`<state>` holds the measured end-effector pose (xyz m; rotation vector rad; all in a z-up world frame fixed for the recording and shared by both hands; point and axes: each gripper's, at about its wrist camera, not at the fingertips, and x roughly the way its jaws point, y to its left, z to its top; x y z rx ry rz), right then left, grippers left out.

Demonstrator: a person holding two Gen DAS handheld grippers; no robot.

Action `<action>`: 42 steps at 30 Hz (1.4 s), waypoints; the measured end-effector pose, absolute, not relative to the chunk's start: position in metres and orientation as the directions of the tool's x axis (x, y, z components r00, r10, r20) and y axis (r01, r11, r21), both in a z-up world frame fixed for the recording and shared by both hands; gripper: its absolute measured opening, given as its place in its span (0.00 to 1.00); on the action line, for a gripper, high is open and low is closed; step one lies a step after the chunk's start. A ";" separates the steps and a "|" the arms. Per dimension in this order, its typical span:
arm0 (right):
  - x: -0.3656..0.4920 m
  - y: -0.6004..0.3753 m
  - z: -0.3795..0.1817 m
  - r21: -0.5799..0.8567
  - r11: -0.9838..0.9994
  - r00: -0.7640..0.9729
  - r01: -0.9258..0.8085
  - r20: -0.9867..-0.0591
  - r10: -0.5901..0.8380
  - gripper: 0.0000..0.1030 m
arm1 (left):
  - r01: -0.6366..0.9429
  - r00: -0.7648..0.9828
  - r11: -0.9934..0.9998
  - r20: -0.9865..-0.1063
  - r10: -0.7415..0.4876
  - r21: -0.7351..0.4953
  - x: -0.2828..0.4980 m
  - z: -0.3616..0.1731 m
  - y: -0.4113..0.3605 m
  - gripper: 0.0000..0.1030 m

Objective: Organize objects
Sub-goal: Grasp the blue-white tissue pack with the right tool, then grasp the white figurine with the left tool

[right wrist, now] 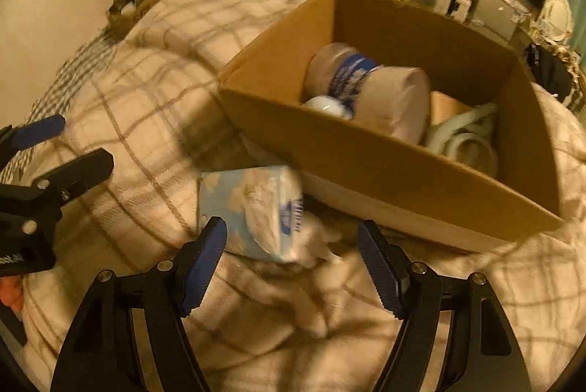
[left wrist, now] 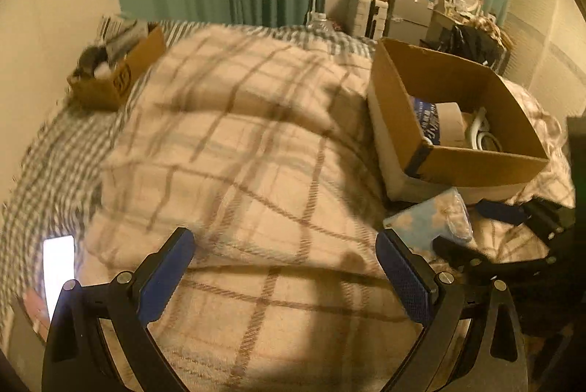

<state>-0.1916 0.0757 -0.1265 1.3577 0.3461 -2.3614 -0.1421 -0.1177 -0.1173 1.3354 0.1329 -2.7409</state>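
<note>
On a soft, rumpled plaid blanket (left wrist: 256, 143), a brown cardboard box (right wrist: 384, 168) sits at two o'clock in the right wrist view, holding a plastic-wrapped paper roll (right wrist: 377, 92) and a coiled white cable (right wrist: 472, 143). At twelve o'clock, just ahead of the right gripper (right wrist: 293, 264), lies a crinkly pale-blue tissue pack (right wrist: 252, 209), untouched between wide-spread blue ribbed pads. The left gripper (left wrist: 285, 267) hangs over bare blanket, jaws spread apart, empty. A second small carton (left wrist: 113, 70) sits at ten o'clock.
</note>
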 end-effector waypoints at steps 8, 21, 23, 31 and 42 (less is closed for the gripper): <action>-0.181 0.068 -0.120 0.003 -0.894 -0.470 0.447 -0.850 -0.238 0.28 | 0.137 -0.651 -0.990 -0.757 -0.062 -0.036 -0.130 -0.111 -0.115 0.99; -0.140 0.158 -0.044 -0.119 -0.937 -0.644 0.329 -0.754 -0.130 0.23 | 0.029 -0.622 -0.999 -0.782 -0.048 0.038 -0.145 -0.101 -0.032 0.99; -0.141 0.167 -0.054 -0.126 -0.945 -0.646 0.300 -0.756 -0.104 0.23 | -0.016 -0.597 -0.999 -0.802 -0.026 0.044 -0.155 -0.110 -0.012 0.99; -0.151 0.205 -0.086 0.059 -0.966 -0.574 0.253 -0.794 -0.199 0.23 | -0.153 -0.519 -0.987 -0.854 0.038 0.048 -0.183 -0.153 0.037 0.99; -0.152 0.206 -0.096 0.027 -0.976 -0.572 0.216 -0.807 -0.149 0.23 | -0.105 -0.458 -0.992 -0.882 0.111 -0.070 -0.197 -0.174 0.025 0.69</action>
